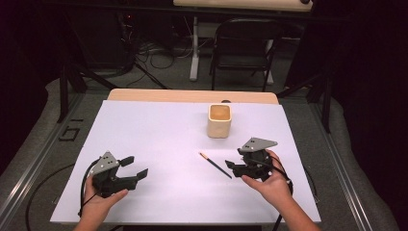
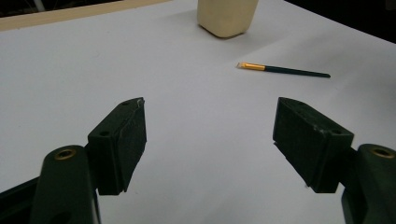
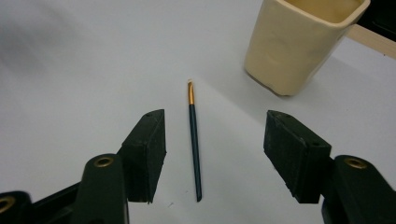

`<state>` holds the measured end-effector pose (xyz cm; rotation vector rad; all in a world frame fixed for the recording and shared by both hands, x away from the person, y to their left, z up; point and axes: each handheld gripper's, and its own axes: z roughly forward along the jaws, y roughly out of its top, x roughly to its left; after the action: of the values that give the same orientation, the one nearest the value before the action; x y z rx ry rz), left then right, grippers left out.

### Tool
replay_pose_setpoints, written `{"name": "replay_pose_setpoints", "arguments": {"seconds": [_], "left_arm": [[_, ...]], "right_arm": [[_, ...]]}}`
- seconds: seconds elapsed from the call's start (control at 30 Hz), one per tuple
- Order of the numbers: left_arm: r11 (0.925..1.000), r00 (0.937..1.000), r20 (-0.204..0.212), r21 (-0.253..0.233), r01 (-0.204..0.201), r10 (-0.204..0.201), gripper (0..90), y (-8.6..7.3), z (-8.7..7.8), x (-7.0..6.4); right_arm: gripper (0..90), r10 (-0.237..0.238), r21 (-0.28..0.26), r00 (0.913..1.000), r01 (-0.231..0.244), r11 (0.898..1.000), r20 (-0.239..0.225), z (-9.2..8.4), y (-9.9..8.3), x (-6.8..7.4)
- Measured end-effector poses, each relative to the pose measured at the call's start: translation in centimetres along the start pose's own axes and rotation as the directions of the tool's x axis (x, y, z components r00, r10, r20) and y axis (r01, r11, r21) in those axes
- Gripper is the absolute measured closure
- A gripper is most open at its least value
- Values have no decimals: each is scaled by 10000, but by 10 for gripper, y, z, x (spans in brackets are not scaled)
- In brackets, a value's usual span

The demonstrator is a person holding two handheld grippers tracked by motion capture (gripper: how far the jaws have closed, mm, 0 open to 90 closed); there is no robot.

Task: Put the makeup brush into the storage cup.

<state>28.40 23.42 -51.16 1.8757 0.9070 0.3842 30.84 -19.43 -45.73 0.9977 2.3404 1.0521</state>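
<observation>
A thin dark green brush (image 1: 215, 165) with a gold ferrule and a pale tip lies flat on the white sheet (image 1: 159, 134). My right gripper (image 1: 234, 160) sits just right of it, open. In the right gripper view the brush (image 3: 194, 149) lies between the spread jaws of that gripper (image 3: 215, 114), closer to the left pad, and neither pad touches it. A cream square cup (image 1: 219, 122) stands upright behind the brush, and it also appears (image 3: 299, 46) at the upper right of that view. My left gripper (image 1: 136, 166) rests at the near left, open and holding nothing (image 2: 209, 105); the brush (image 2: 285, 70) and cup (image 2: 227, 18) lie far ahead of it.
The white sheet covers most of the table; a strip of wooden tabletop (image 1: 192, 95) shows along the far edge. A dark folding chair (image 1: 245, 45) and cables stand on the floor behind the table. Dark metal rails run along both sides.
</observation>
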Motion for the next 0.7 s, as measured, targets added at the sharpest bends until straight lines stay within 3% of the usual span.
{"name": "replay_pose_setpoints", "arguments": {"seconds": [0.17,0.43,0.47,0.63,0.7], "left_arm": [[10000,10000,-56,38,-10,10,261,0,0,0],[10000,9999,-129,29,39,-39,264,0,0,1],[10000,9999,-123,42,39,-38,265,-1,0,1],[10000,9999,-103,75,38,-38,267,-1,1,1],[10000,9999,-118,79,56,-55,267,-1,1,1]], "right_arm": [[419,226,370,9995,-218,9991,-221,3,6,-4],[453,181,1236,9996,-153,9922,-213,5,14,-6],[453,147,1155,9996,-116,9932,-258,7,14,-6],[482,128,1496,9995,-84,9887,-283,10,16,-6],[500,86,1876,9994,-20,9822,-344,12,17,-7]]}}
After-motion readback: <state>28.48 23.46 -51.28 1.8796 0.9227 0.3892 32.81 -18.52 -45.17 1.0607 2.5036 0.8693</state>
